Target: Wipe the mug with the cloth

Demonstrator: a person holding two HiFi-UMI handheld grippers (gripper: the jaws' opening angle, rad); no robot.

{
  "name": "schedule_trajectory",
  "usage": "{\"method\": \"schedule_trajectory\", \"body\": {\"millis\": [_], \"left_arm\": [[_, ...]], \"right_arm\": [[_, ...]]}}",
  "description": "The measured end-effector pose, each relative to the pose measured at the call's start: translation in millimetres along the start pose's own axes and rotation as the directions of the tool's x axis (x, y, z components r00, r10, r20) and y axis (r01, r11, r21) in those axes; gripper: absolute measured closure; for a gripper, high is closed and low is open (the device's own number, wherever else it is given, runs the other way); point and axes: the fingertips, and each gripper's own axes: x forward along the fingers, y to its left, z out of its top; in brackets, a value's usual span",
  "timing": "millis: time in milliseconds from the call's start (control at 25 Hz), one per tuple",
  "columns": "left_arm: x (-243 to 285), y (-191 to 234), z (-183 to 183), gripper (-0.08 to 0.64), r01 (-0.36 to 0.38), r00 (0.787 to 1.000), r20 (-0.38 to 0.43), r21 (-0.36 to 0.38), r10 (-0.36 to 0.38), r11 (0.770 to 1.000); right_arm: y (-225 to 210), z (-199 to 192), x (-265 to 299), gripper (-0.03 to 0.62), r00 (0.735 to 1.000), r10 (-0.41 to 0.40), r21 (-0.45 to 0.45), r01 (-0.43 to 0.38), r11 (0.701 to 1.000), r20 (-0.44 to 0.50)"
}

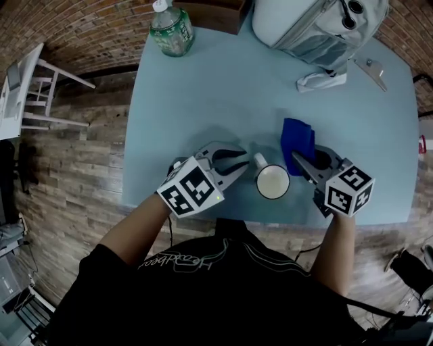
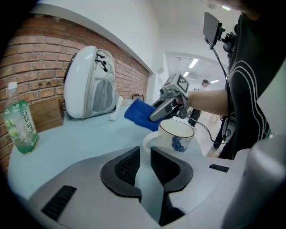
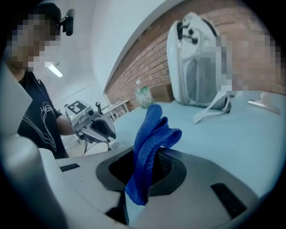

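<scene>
Head view, and here we are over the pale blue table (image 1: 203,88), with the white mug (image 1: 272,182) standing upright near the front edge, right between the two tools. The left gripper (image 1: 240,162) comes in from the left, and it has the mug's handle (image 1: 260,161) clamped. The left gripper view bears that out: the white loop of the handle runs straight down between the two black pads, which press on it from both sides. That same view shows a small blue mark on the mug's side.

Over on the right, the right gripper (image 1: 298,161) is clenched on the blue cloth (image 1: 298,137). In the right gripper view the cloth is pinched between the jaws, with a folded bunch standing up above them and a tail hanging below. The cloth sits just beside the mug, off its far right side; whether it touches the rim I cannot tell.

Further back on the table there is a green-labelled water bottle (image 1: 171,28) at the far left corner, a wooden box (image 1: 216,13) beside it, and a white backpack (image 1: 325,23) with a strap trailing onto the tabletop. A white chair (image 1: 30,88) stands on the wood floor to the left.
</scene>
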Motion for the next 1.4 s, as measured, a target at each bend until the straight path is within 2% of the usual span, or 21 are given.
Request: {"method": "schedule_trajectory", "body": {"millis": [80, 160, 240, 320, 440, 600, 680, 840, 960, 1200, 1400], "left_arm": [[-14.6, -1.8, -0.8, 0.492, -0.023, 1.000, 0.019, -0.036, 0.024, 0.999], [-30.4, -9.6, 1.9, 0.493, -0.044, 0.997, 0.053, -0.090, 0.049, 0.995], [-46.2, -24.5, 10.1, 0.494, -0.050, 0.992, 0.104, -0.142, 0.065, 0.989], [-63.4, -48.6, 22.5, 0.494, -0.035, 0.985, 0.158, -0.171, 0.062, 0.985], [-94.9, -100.9, 41.4, 0.522, 0.004, 0.973, 0.228, -0.184, 0.038, 0.983], [-144.5, -167.1, 66.2, 0.546, 0.055, 0.941, 0.338, -0.190, 0.012, 0.980], [-170.7, -196.1, 73.8, 0.551, 0.082, 0.922, 0.387, -0.221, 0.011, 0.972], [-212.3, -235.3, 81.7, 0.552, 0.139, 0.884, 0.467, -0.264, 0.000, 0.954], [-229.5, -256.9, 80.5, 0.552, 0.124, 0.885, 0.465, -0.237, 0.001, 0.964], [-241.2, -285.7, 85.7, 0.552, 0.081, 0.893, 0.450, -0.132, -0.013, 0.988], [-238.8, -289.4, 89.7, 0.552, 0.087, 0.893, 0.449, -0.127, -0.021, 0.988]], "right_arm": [[3.6, 14.5, -26.8, 0.532, 0.989, -0.089, -0.008, 0.091, 0.996, 0.116], [16.5, 27.2, -58.2, 0.531, 0.957, -0.145, 0.034, 0.141, 0.989, 0.253], [40.7, 32.3, -88.1, 0.531, 0.921, -0.166, 0.066, 0.152, 0.986, 0.354], [75.3, 28.6, -112.4, 0.531, 0.899, -0.167, 0.065, 0.154, 0.986, 0.404], [140.2, 10.5, -138.6, 0.531, 0.886, -0.152, 0.061, 0.139, 0.988, 0.437], [221.6, -15.0, -158.7, 0.531, 0.859, -0.142, 0.100, 0.107, 0.989, 0.492], [259.3, -26.6, -166.7, 0.531, 0.854, -0.142, 0.108, 0.101, 0.989, 0.501], [317.0, -33.7, -177.5, 0.531, 0.855, -0.134, 0.056, 0.123, 0.991, 0.501], [345.2, -34.3, -182.4, 0.531, 0.853, -0.131, 0.049, 0.123, 0.991, 0.506], [374.7, -32.4, -184.9, 0.532, 0.856, -0.121, 0.019, 0.129, 0.992, 0.503], [379.4, -36.5, -182.5, 0.532, 0.862, -0.104, 0.026, 0.105, 0.994, 0.495]]}}
